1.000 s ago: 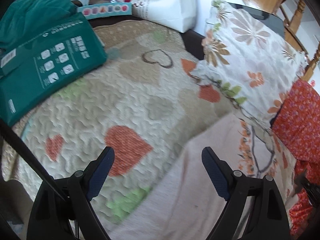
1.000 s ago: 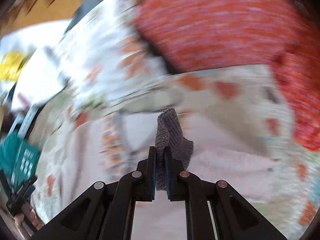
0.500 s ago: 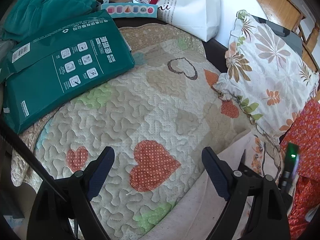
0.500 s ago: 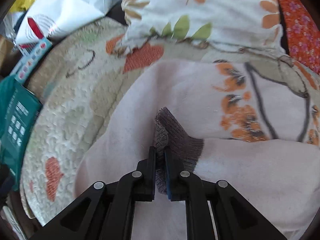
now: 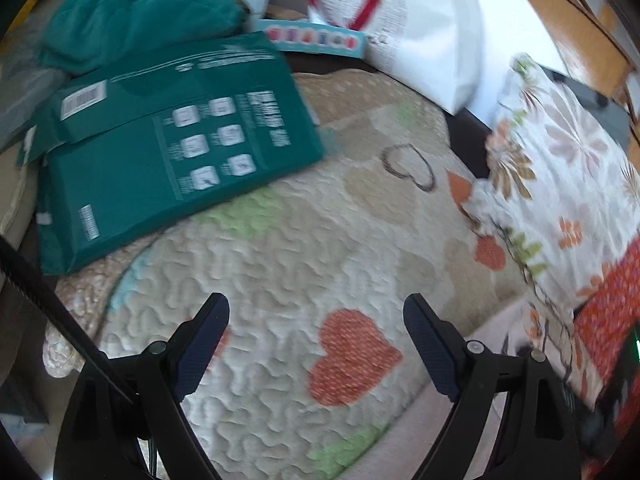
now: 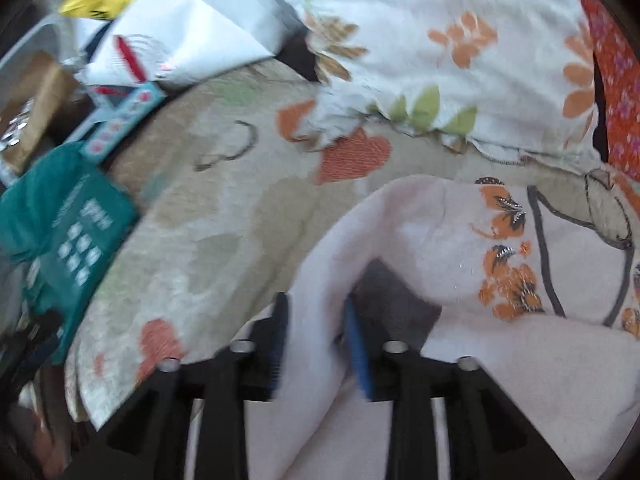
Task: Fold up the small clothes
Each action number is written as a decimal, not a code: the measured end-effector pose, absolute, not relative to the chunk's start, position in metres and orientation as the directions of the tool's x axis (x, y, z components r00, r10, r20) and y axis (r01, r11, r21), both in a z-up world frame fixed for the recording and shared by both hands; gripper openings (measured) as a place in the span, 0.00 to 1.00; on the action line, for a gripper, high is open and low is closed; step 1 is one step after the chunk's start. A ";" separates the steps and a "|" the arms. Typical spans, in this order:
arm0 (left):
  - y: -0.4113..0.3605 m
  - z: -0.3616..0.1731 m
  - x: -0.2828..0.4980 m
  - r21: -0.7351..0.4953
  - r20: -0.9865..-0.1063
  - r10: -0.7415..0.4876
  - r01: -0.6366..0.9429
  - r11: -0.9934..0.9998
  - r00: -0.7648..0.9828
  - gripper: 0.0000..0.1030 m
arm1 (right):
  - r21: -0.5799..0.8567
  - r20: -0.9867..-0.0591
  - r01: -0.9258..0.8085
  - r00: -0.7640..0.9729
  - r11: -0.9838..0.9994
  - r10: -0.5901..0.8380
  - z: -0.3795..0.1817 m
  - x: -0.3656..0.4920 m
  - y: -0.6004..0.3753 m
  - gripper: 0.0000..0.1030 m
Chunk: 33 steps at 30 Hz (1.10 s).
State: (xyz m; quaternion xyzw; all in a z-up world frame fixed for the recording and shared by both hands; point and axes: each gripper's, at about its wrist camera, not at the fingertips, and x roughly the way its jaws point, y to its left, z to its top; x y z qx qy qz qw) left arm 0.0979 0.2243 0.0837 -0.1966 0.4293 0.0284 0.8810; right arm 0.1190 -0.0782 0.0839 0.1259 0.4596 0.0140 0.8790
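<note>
Left wrist view, tool: you are holding the left gripper (image 5: 316,344) spread wide with nothing between its pads, hovering over the quilt (image 5: 304,248).
Left wrist view, garment: only a pale pink edge of the garment (image 5: 444,416) is showing at the lower right, lying on the quilt beside the floral pillow (image 5: 568,184).
Left wrist view, surroundings: a green package (image 5: 168,160) and a white bag (image 5: 420,36) are sitting at the far side, well apart from the garment.
Right wrist view, tool: your right gripper (image 6: 318,338) is opening, jaws narrow; a pink fold is lying between the pads, which are no longer looking pressed on it.
Right wrist view, garment: the pink garment (image 6: 520,380) is lying folded over itself, its grey cuff (image 6: 396,300) just past the right pad, the orange flower print (image 6: 508,264) facing up.
Progress: you are seemingly finishing one fold, sleeve laid across the body; further folds and tidying are probably remaining.
</note>
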 end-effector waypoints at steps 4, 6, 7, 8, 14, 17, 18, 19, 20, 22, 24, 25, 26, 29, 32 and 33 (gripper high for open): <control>0.245 0.079 0.098 -0.366 -0.772 -0.124 -0.276 0.889 0.624 0.85 | 0.315 -0.797 -0.054 0.526 0.947 0.296 0.082 0.063 -0.049 0.35; 0.247 0.077 0.097 -0.374 -0.773 -0.125 -0.287 0.882 0.622 0.85 | 0.374 -0.793 -0.127 0.470 0.919 0.387 0.073 0.034 -0.029 0.35; 0.247 0.076 0.097 -0.376 -0.774 -0.127 -0.289 0.880 0.620 0.85 | 0.395 -0.792 -0.168 0.436 0.903 0.428 0.065 0.017 -0.015 0.35; 0.245 0.075 0.097 -0.379 -0.776 -0.133 -0.287 0.880 0.616 0.86 | 0.400 -0.793 -0.189 0.420 0.897 0.442 0.061 0.008 -0.006 0.35; 0.230 0.067 0.097 -0.377 -0.793 -0.166 -0.258 0.890 0.586 0.85 | 0.378 -0.821 -0.253 0.353 0.890 0.449 0.024 -0.025 0.036 0.35; 0.226 0.068 0.097 -0.367 -0.792 -0.161 -0.248 0.897 0.589 0.85 | 0.353 -0.827 -0.254 0.365 0.901 0.427 0.014 -0.026 0.047 0.24; 0.226 0.068 0.097 -0.365 -0.792 -0.160 -0.247 0.897 0.590 0.85 | 0.345 -0.829 -0.256 0.367 0.903 0.421 0.014 -0.025 0.050 0.13; 0.226 0.068 0.097 -0.364 -0.792 -0.159 -0.247 0.898 0.590 0.85 | 0.335 -0.836 -0.255 0.364 0.907 0.411 0.015 -0.022 0.053 0.04; 0.227 0.067 0.097 -0.363 -0.793 -0.156 -0.251 0.897 0.590 0.85 | 0.346 -0.837 -0.249 0.354 0.904 0.418 0.018 -0.019 0.052 0.04; 0.228 0.066 0.098 -0.366 -0.795 -0.153 -0.264 0.892 0.586 0.85 | 0.372 -0.815 -0.249 0.373 0.894 0.443 0.037 -0.018 0.044 0.04; 0.228 0.064 0.099 -0.375 -0.797 -0.160 -0.269 0.887 0.583 0.85 | 0.374 -0.796 -0.251 0.408 0.893 0.448 0.066 -0.019 0.030 0.04; 0.226 0.063 0.099 -0.377 -0.797 -0.164 -0.265 0.888 0.581 0.85 | 0.386 -0.775 -0.247 0.436 0.889 0.457 0.088 -0.019 0.015 0.04; 0.222 0.063 0.100 -0.375 -0.797 -0.170 -0.255 0.891 0.580 0.85 | 0.391 -0.759 -0.240 0.461 0.888 0.459 0.105 -0.019 0.003 0.04; 0.202 0.062 0.102 -0.366 -0.797 -0.195 -0.201 0.909 0.571 0.85 | 0.386 -0.717 -0.191 0.553 0.902 0.424 0.162 -0.025 -0.056 0.04; 0.174 0.061 0.103 -0.357 -0.798 -0.228 -0.133 0.924 0.557 0.85 | 0.355 -0.716 -0.071 0.620 0.932 0.320 0.198 -0.034 -0.128 0.04; 0.163 0.060 0.103 -0.356 -0.799 -0.243 -0.108 0.928 0.550 0.85 | 0.338 -0.726 -0.038 0.626 0.941 0.286 0.201 -0.036 -0.142 0.04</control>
